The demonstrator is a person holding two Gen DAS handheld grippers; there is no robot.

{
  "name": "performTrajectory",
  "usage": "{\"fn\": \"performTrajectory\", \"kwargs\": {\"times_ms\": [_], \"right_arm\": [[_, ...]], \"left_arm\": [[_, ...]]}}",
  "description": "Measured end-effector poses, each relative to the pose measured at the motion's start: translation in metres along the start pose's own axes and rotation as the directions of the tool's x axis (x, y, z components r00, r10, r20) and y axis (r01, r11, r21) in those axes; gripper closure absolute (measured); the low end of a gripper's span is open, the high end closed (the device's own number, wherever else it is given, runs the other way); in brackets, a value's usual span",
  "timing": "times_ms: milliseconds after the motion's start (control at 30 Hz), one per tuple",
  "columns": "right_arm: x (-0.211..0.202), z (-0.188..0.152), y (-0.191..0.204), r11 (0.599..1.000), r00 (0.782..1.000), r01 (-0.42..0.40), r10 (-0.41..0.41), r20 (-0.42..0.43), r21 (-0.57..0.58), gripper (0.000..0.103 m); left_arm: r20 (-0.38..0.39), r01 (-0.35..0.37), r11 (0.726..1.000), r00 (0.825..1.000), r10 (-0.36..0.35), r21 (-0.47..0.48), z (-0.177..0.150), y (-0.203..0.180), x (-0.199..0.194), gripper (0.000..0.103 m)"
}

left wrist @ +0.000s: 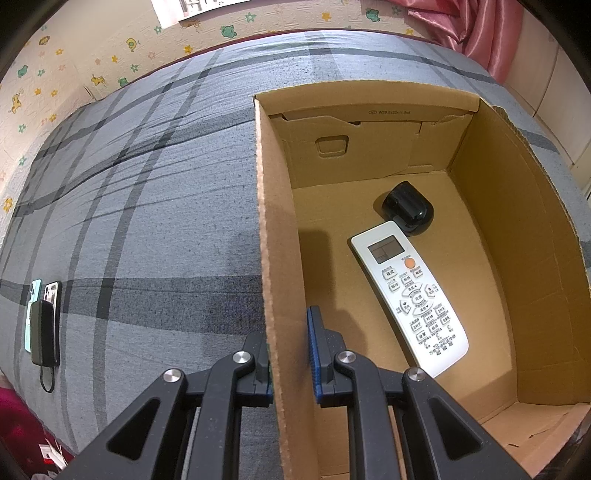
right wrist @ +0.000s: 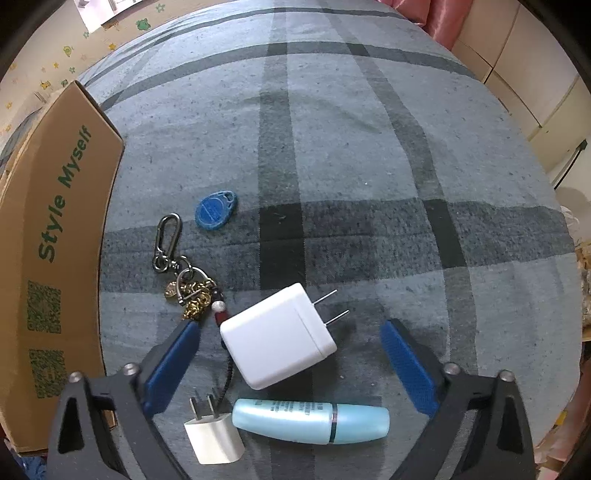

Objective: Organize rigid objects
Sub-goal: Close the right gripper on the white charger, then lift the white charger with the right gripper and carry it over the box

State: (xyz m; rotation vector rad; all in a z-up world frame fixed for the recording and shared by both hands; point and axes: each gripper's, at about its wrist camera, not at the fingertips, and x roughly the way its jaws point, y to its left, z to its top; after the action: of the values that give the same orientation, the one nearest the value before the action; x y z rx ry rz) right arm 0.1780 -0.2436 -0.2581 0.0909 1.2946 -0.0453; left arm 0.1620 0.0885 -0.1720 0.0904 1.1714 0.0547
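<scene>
In the left wrist view my left gripper [left wrist: 290, 354] is shut on the left wall of an open cardboard box [left wrist: 269, 258], one finger outside and one inside. In the box lie a white remote control [left wrist: 410, 295] and a black rounded object [left wrist: 406, 206]. In the right wrist view my right gripper [right wrist: 291, 354] is open wide and empty, its fingers on either side of a large white charger [right wrist: 277, 339]. Near it lie a small white charger [right wrist: 214, 435], a light blue tube [right wrist: 310, 421], a keychain [right wrist: 184, 273] and a blue key fob [right wrist: 215, 209].
Everything rests on a bed with a grey plaid cover [left wrist: 147, 206]. At its left edge lie two phones [left wrist: 44, 295] and a dark power bank [left wrist: 44, 332]. The box's outer side [right wrist: 55, 240] stands left of the right gripper. A pink curtain [left wrist: 480, 33] hangs behind.
</scene>
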Motion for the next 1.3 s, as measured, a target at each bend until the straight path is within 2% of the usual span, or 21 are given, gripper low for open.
{"fn": "performTrajectory", "kwargs": {"times_ms": [67,100,133,467,867,1300], "right_arm": [[-0.001,0.002,0.002,1.000,1.000,-0.011,0.011,-0.015,0.002,0.025],[0.000,0.002,0.002,1.000,1.000,-0.017,0.017,-0.025,-0.001,0.036],[-0.001,0.004,0.002,1.000,0.999,-0.025,0.025,-0.030,-0.002,0.037],[-0.005,0.001,0.011,1.000,1.000,-0.007,0.007,-0.010,-0.014,0.037],[-0.037,0.016,0.016,1.000,1.000,-0.001,0.002,0.023,-0.026,0.037],[-0.084,0.036,0.046,0.995,0.996,-0.011,0.020,0.087,-0.099,0.037]], "left_arm": [[0.000,0.001,1.000,1.000,-0.001,-0.001,0.000,0.001,0.000,0.088],[-0.001,0.001,1.000,1.000,-0.001,-0.002,0.000,0.001,0.000,0.088],[-0.001,0.000,1.000,1.000,0.000,-0.001,0.000,0.001,0.000,0.088],[-0.001,-0.001,1.000,1.000,0.001,-0.001,0.000,0.002,0.001,0.088],[-0.003,0.000,1.000,1.000,0.000,-0.006,0.001,0.001,0.001,0.088],[-0.004,0.004,1.000,1.000,-0.004,-0.007,0.002,0.002,0.002,0.088]]}}
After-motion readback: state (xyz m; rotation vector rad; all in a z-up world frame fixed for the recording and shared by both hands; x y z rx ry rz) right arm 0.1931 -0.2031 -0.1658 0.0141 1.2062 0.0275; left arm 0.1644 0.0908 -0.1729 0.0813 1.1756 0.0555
